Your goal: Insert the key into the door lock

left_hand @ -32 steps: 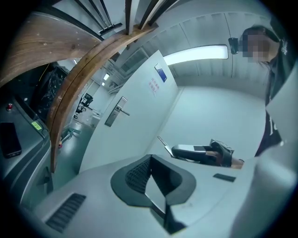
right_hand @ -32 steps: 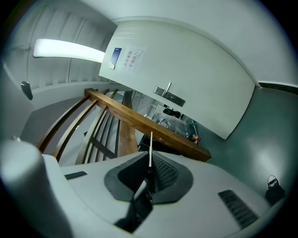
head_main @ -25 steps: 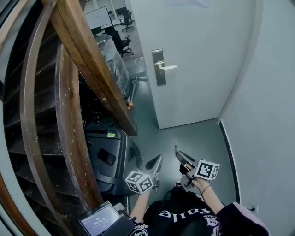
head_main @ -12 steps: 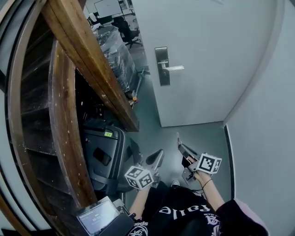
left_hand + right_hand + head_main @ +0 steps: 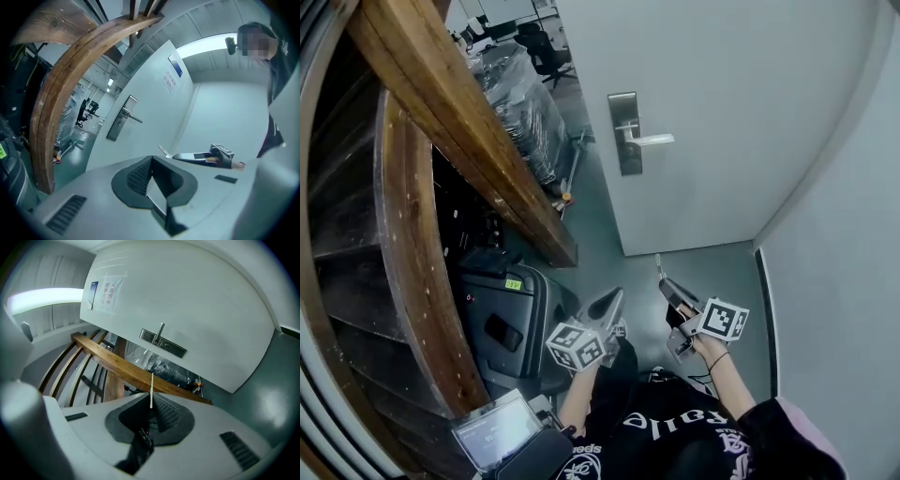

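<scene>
From where I stand, the right claw [image 5: 664, 284] is pinching the key [image 5: 657, 266]. The key's thin blade pokes out past the tips and aims up toward the door [image 5: 722, 112]. The left claw [image 5: 614, 300] is pressed together with nothing in it, held low just beside the right one. Both are down near the person's waist, well apart from the door lock [image 5: 624, 148], whose metal plate carries the lever handle [image 5: 649, 140]. So the key is in hand and roughly pointed, and that looks like the only part done. What is left, I'd say, is nearly everything: carrying the key across to the plate, lining the blade up with the keyhole, and pushing it in.
</scene>
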A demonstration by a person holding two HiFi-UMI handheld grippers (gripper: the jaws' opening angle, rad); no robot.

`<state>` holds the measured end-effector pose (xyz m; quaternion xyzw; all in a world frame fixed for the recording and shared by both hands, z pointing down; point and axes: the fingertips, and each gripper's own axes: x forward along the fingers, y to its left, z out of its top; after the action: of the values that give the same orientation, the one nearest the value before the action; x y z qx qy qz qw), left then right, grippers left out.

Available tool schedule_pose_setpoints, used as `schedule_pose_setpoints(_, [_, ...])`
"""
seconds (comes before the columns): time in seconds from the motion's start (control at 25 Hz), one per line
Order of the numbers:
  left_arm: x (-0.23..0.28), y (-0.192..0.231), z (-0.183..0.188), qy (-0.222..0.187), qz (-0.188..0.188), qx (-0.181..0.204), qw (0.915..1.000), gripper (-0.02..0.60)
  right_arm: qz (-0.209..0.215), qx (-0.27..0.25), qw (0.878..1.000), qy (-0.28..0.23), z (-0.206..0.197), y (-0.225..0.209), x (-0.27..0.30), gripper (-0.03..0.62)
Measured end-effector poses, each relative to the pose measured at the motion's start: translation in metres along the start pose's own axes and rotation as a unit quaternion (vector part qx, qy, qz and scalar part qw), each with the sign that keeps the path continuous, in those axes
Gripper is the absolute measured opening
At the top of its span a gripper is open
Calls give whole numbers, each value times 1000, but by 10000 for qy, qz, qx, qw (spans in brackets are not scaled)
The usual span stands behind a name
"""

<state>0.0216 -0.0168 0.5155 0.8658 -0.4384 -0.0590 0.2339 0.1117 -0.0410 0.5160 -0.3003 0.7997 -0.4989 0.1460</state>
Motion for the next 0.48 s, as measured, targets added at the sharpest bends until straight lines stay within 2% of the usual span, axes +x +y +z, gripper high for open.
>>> schedule_pose_setpoints(0.12, [22,24,20,29,-131,88,9999,5,104,64,9999,-92,17,-1,30,35])
schedule_pose_setpoints(0.32, [59,64,55,113,-366,316,9988,5,11,56,9997,-219,50,-18,84,36])
schedule_pose_setpoints(0.44, [78,83,70,153,-501,407,9978,5,217,-26,9993,-310,75,-20,119,36])
schedule_pose_setpoints(0.48, [84,89,74,178,-548,436,9974,5,147,-30,9994,-318,82,-25,129,35])
